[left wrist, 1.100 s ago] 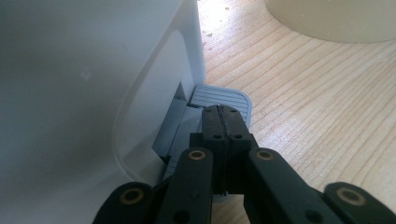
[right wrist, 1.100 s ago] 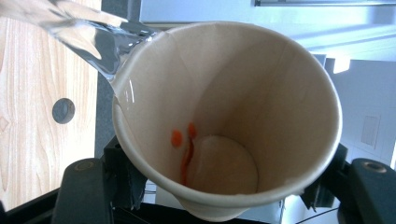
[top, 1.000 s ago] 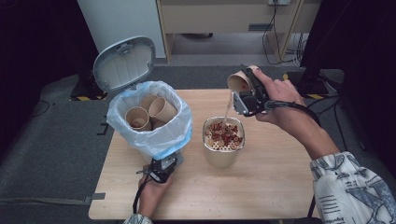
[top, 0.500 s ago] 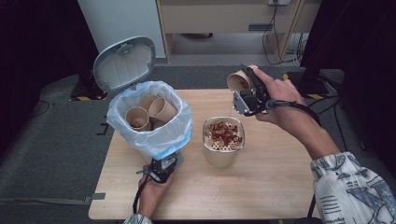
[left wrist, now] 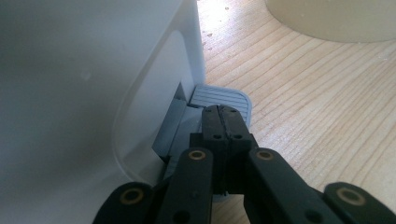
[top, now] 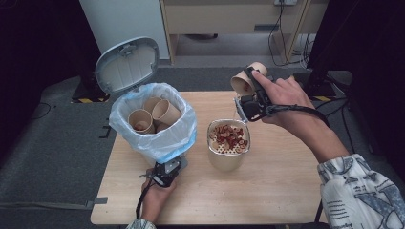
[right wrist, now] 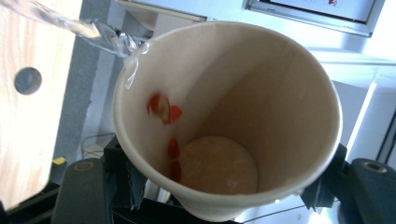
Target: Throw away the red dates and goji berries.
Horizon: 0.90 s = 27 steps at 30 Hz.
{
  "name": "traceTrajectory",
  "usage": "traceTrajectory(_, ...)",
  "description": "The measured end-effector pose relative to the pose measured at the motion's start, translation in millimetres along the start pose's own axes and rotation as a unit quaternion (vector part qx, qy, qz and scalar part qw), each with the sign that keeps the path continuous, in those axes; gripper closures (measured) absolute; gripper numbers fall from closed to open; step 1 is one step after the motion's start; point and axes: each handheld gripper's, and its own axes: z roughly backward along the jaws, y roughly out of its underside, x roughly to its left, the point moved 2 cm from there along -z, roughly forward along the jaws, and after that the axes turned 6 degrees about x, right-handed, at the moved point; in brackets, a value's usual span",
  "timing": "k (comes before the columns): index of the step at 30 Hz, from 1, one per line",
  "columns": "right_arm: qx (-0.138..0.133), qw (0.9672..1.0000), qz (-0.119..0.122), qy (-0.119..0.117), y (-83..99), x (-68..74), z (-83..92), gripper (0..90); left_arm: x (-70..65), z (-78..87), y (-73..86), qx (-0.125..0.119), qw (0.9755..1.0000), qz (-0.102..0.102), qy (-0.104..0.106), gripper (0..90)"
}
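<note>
My right gripper (top: 248,89) is shut on a tilted paper cup (top: 242,82), held above and behind a beige strainer pot (top: 228,155) with red bits (top: 228,136) on its sieve. In the right gripper view the cup (right wrist: 224,116) lies between the jaws of the right gripper (right wrist: 222,205). A few red bits (right wrist: 164,109) cling to its inner wall and a thin stream of water (right wrist: 93,32) leaves its lip. My left gripper (left wrist: 223,112) is shut with nothing in it, its tips pressed on the grey pedal (left wrist: 219,95) of a white bin (left wrist: 93,93).
The bin (top: 162,138), lined with a pale blue bag, stands at the table's left with its lid (top: 128,64) up and several used paper cups (top: 142,119) inside. The left gripper (top: 168,172) sits at its foot. The wooden table (top: 286,191) is bare at front right.
The stream falling from the cup to the strainer pot, plain a second ago in the high view, has thinned. Both hands have kept their places.
</note>
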Motion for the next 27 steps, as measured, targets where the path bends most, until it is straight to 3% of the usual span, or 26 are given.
traceTrajectory(15, 0.009, 0.9995, 0.018, 0.024, 3.3, -7.1, 2.8, 31.1, -0.1, 0.0, -0.1, 0.000, 1.0000, -0.001, 0.000, 89.2)
traceTrajectory(27, 0.009, 0.9995, 0.014, 0.025, 4.5, -9.2, 3.8, 31.2, -0.1, 0.0, -0.1, 0.000, 1.0000, -0.001, -0.001, 89.2)
